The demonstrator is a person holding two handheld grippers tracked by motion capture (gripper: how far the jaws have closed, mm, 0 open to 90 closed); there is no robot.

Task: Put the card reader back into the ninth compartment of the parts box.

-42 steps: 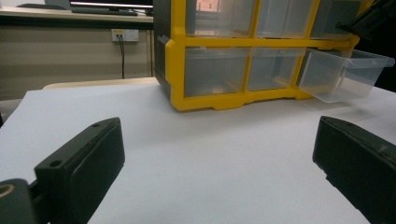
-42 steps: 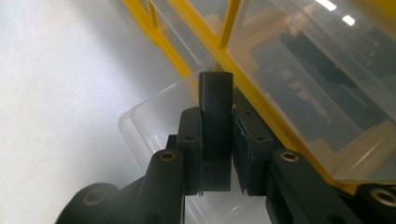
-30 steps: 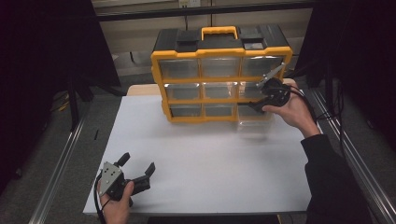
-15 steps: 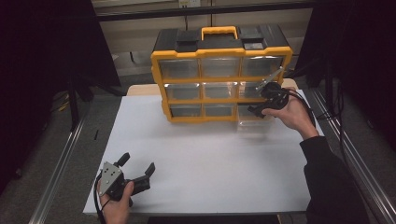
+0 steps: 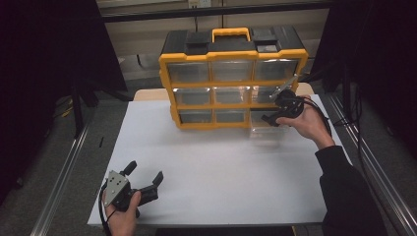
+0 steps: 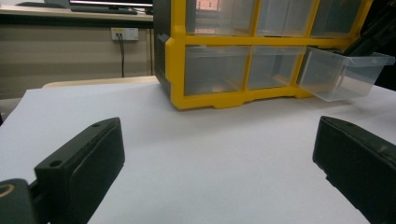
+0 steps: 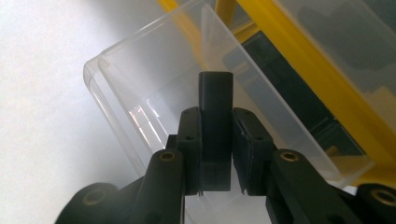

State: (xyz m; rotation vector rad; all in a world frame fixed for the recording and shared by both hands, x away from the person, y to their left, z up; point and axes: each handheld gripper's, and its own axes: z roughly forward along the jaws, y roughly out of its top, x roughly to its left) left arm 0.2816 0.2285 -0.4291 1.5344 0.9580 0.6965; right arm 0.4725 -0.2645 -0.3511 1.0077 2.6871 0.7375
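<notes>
A yellow and black drawer organizer (image 5: 231, 105) stands at the back of the white table. Its bottom right clear drawer (image 5: 265, 132) is pulled out and tilts down. My right gripper (image 5: 271, 118) hovers over that drawer, shut on a small black rectangular block (image 7: 215, 112) that stands upright between the pads. Behind the block lie the clear drawer (image 7: 140, 79) and the yellow frame (image 7: 299, 51). My left gripper (image 5: 145, 183) rests at the near left of the table, open, with nothing between its fingers (image 6: 84, 163). It faces the organizer (image 6: 210, 99) and the pulled-out drawer (image 6: 341, 77).
The white tabletop (image 5: 221, 172) spreads wide between the two hands. Metal rails (image 5: 64, 172) run along both table sides. A wall with a socket and cables (image 6: 121, 35) lies behind the organizer.
The right hand with the black block has drifted slightly down toward the open drawer. The left hand has stayed put.
</notes>
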